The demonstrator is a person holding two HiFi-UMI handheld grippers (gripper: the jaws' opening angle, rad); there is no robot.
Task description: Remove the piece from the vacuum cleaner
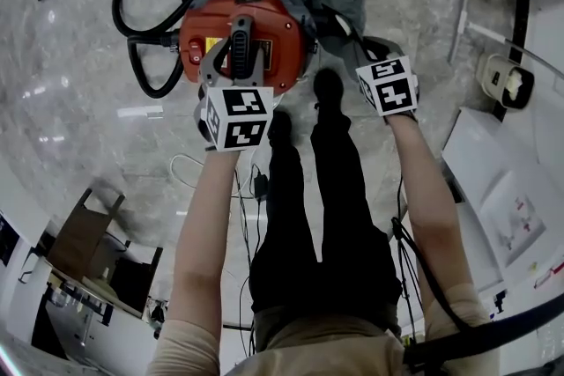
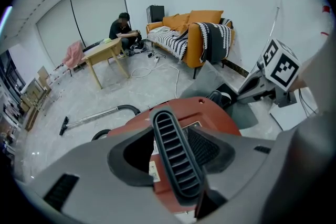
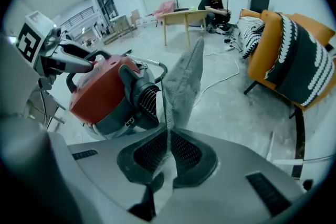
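On the marble floor just ahead of the person's feet stands the red vacuum (image 1: pixel 264 31), its black hose (image 1: pixel 141 13) looping off toward the floor's left side and a wand (image 2: pixel 94 115) lying farther out. The left gripper (image 1: pixel 236 57) is clamped on the vacuum's handle (image 2: pixel 176 155), a black ribbed bar across the red top, with both jaws pressed against its sides. The right gripper (image 1: pixel 348 31) is closed on the bag (image 3: pixel 184 81), a grey cloth piece pinched thin between the two meshed pads; the bag rises from the jaws and stands right beside the vacuum's black vented end (image 3: pixel 142 97), and whether it is joined to the machine there cannot be told. What the bag or the vacuum's drum holds is not visible. A yellow label (image 1: pixel 211 46) sits on the red top beside the handle and a white sticker (image 2: pixel 154 168) shows under the handle, but the print on both is too small to read, and no brand name can be made out. Each gripper carries a white cube printed with black square markers (image 1: pixel 236 114). Farther back, along the wall, are an orange sofa (image 2: pixel 194 34) with a black-and-white striped blanket (image 2: pixel 173 42), a wooden table (image 2: pixel 107 57), and a seated person (image 2: pixel 123 31) bent over something near the floor.
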